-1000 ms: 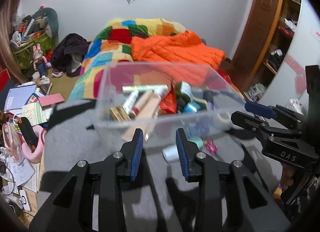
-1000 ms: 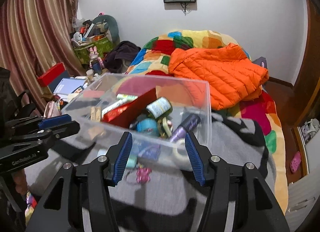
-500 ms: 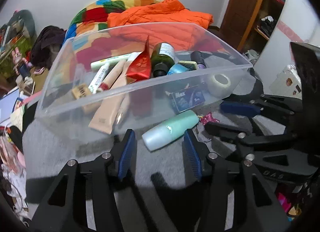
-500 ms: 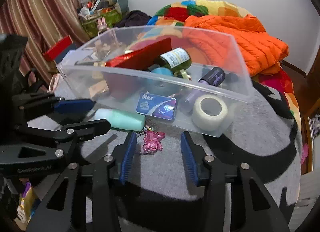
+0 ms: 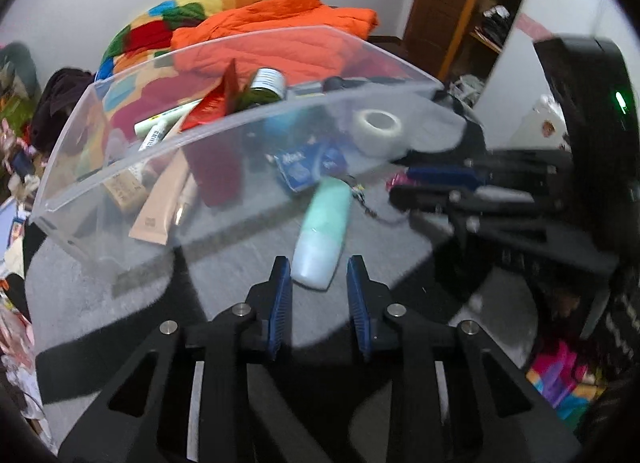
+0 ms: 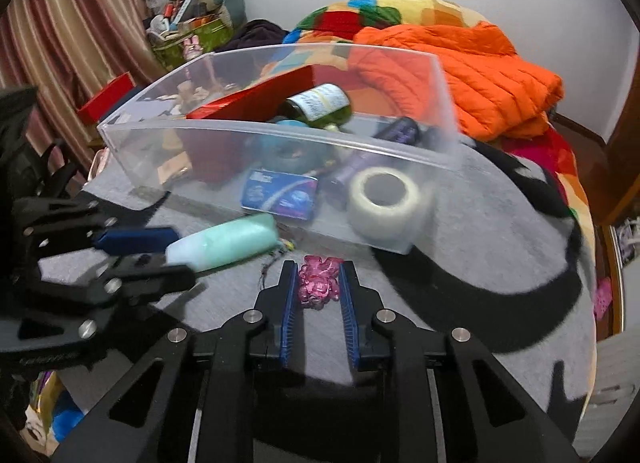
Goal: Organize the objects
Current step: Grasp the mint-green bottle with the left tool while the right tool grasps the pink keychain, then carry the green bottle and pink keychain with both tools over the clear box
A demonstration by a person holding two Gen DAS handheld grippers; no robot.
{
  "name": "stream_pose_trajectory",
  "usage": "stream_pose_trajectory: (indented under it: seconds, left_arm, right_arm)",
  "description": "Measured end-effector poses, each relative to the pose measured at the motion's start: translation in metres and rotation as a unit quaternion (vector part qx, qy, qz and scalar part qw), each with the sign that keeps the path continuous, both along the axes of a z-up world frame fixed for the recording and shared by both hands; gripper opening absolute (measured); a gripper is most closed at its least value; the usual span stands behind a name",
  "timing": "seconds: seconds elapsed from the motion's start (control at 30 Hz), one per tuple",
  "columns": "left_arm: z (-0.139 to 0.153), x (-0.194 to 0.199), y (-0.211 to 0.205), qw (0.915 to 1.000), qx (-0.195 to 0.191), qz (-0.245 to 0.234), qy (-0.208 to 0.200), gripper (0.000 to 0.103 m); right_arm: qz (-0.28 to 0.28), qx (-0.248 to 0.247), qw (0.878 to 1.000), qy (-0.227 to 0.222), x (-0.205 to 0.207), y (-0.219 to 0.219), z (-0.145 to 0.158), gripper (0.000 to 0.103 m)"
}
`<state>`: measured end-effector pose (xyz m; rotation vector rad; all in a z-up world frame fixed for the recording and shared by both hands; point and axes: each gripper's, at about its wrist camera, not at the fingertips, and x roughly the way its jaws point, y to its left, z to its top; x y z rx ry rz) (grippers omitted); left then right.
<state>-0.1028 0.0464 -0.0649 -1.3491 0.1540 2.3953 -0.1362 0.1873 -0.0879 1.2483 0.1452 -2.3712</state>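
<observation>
A clear plastic bin [image 5: 280, 119] [image 6: 444, 95] holds tubes, a green bottle [image 6: 320, 103], a red packet, a blue box and a white tape roll [image 6: 382, 203]. A mint-green bottle [image 5: 322, 231] [image 6: 224, 241] lies on the grey blanket in front of it. My left gripper [image 5: 318, 267] is open, its blue pads on either side of the bottle's near end. A pink bear charm [image 6: 320, 277] lies beside the bottle. My right gripper [image 6: 318, 277] is open with its pads close on both sides of the charm.
The grey blanket with black patches [image 6: 480, 263] covers the work surface. An orange jacket [image 6: 480, 67] and a patchwork quilt lie on the bed behind. Clutter stands at the far left [image 6: 188, 27]. A wooden shelf [image 5: 460, 3] is at the right.
Both grippers have dropped and moved forward: the left now brackets the mint bottle's end, the right has narrowed around the pink charm.
</observation>
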Motion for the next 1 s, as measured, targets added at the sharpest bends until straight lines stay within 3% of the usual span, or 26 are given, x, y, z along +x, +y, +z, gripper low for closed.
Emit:
stream_pose_trajectory:
  seconds: [0.27,0.5,0.57,0.7,1.0]
  left_arm:
    - [0.005,-0.014,0.006,0.9999,-0.009,0.005,0.006,0.034]
    - [-0.011,-0.029,0.025,0.9995,-0.030,-0.007,0.002,0.035]
    - [-0.011,-0.027,0.027,0.9993,-0.036,-0.010,0.009,0.026]
    - [-0.009,-0.018,0.026,0.9990,-0.040,-0.005,0.018,0.025]
    - [0.015,0.003,0.002,0.9978,0.031,0.046,0.036,0.024]
  right_arm:
    - [-0.036,-0.023,0.999,0.010,0.010,0.032,0.018,0.019]
    - [-0.045,-0.044,0.997,0.038,0.018,0.042,0.042,0.019]
    - [-0.046,-0.048,0.997,0.046,0.020,0.043,0.048,0.019]
    - [-0.048,-0.062,0.995,0.060,0.020,0.044,0.062,0.019]
    - [-0.045,-0.090,0.991,0.093,0.021,0.036,0.089,0.019]
